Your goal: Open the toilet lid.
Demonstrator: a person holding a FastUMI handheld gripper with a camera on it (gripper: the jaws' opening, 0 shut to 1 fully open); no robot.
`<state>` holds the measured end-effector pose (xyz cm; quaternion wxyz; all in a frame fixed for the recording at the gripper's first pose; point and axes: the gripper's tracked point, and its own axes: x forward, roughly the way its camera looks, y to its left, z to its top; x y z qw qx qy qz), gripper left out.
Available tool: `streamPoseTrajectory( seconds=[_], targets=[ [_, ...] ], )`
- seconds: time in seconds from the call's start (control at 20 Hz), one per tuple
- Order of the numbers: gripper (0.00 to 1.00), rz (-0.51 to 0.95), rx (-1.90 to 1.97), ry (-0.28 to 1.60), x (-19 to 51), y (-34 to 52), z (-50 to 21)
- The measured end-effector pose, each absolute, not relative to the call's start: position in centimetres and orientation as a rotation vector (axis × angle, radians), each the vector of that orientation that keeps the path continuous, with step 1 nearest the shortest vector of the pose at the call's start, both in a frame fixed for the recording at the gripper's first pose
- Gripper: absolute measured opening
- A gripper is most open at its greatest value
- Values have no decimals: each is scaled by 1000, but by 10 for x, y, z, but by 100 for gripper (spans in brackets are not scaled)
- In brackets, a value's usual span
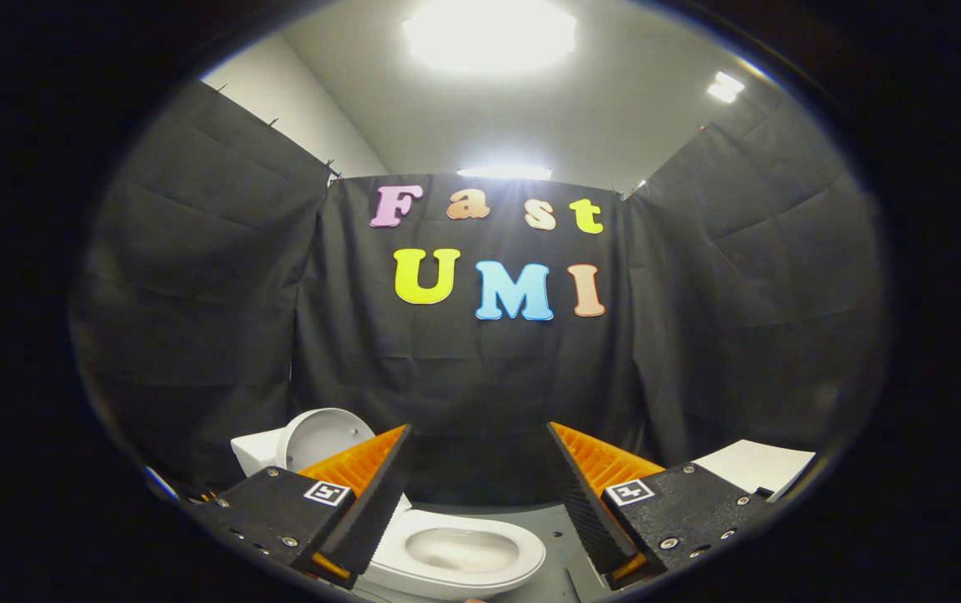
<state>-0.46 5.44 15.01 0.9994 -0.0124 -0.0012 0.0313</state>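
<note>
We see the toilet (455, 553) low and just ahead of the tool (477, 490), its open bowl lying between the two fingers and a little toward the left one. The toilet lid (325, 435) already stands upright at the back, beyond the left finger, leaning toward the tank (258, 450). The bowl's long axis runs from that lid toward us and to the right. Our tool is held level, pointing at the booth wall above the bowl, fingers spread wide apart and gripping nothing. We judge the lid raised, the task all but done.
</note>
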Motion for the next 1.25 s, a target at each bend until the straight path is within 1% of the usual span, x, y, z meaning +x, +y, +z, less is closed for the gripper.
streamPoseTrajectory(
  seconds=[1.25],
  targets=[
    [95, 52, 1, 21, -2, 51, 140]
  ],
)
